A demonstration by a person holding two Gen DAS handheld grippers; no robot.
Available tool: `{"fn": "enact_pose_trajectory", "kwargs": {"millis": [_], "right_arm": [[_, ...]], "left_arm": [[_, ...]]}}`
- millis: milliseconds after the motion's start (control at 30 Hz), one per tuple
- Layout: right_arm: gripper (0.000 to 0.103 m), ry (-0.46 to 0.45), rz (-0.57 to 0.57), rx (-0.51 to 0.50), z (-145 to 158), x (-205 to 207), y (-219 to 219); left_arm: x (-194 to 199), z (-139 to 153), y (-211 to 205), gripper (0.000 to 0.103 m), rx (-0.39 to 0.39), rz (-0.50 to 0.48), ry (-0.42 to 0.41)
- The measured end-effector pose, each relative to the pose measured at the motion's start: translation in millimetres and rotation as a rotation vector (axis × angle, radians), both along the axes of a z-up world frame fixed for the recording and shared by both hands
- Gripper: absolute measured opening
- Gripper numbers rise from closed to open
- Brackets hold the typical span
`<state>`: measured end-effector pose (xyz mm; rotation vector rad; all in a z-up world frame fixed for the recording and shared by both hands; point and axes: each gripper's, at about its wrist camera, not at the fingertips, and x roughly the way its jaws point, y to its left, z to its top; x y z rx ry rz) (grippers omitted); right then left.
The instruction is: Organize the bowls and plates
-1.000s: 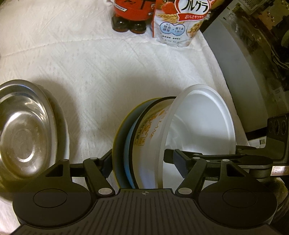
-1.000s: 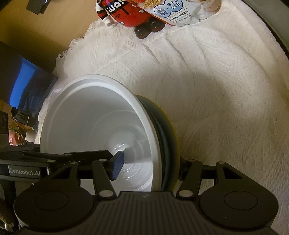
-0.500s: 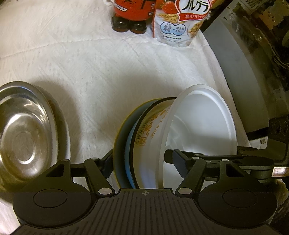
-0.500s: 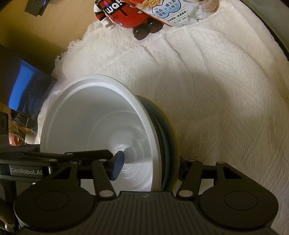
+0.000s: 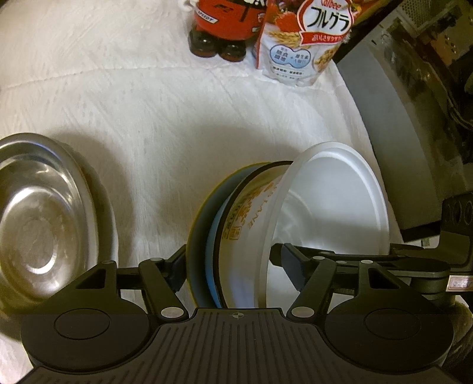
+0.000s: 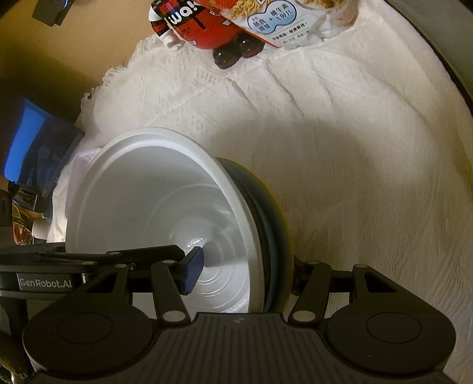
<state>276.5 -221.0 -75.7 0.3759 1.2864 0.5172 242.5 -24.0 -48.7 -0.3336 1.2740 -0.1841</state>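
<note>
We hold a stack of dishes on edge between both claws, above the white cloth near its right edge. The stack is a white bowl nested in a printed bowl, then a blue plate and a dark plate with a yellow rim.

Our left claw is clamped on the stack: one finger presses the back of the dark plate, the other finger sits inside the white bowl. Our right claw grips the same stack from the opposite side, with its blue pad inside the white bowl and the other finger behind the dark plate. Both claws stand about as wide as the stack is thick.

Only the left view shows the steel bowl, which lies at the left, apart from the stack, and the print on the second bowl. Only the right view shows the cloth's fringed left edge and the wooden table beyond it. Both views show the red toy and the cereal bag, side by side at the far edge of the cloth.
</note>
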Motion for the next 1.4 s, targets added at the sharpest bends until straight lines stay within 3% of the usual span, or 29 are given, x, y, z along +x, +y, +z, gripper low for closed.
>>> {"fn": "enact_pose_trajectory", "kwargs": {"millis": [600, 1233, 1400], "right_arm": [[0.058, -0.027, 0.024, -0.012, 1.1, 2.1, 5.4], [0.058, 0.005, 0.039, 0.015, -3.2, 2.1, 0.1], [0.058, -0.029, 0.058, -0.011, 1.3, 3.8, 3.9]], "left_arm": [[0.1, -1.5, 4.4, 0.065, 0.011, -0.013, -0.013], [1.7, 0.1, 3.9, 0.065, 0.027, 0.017, -0.006], [2.3, 0.0, 5.3, 0.064, 0.019, 0.026, -0.003]]}}
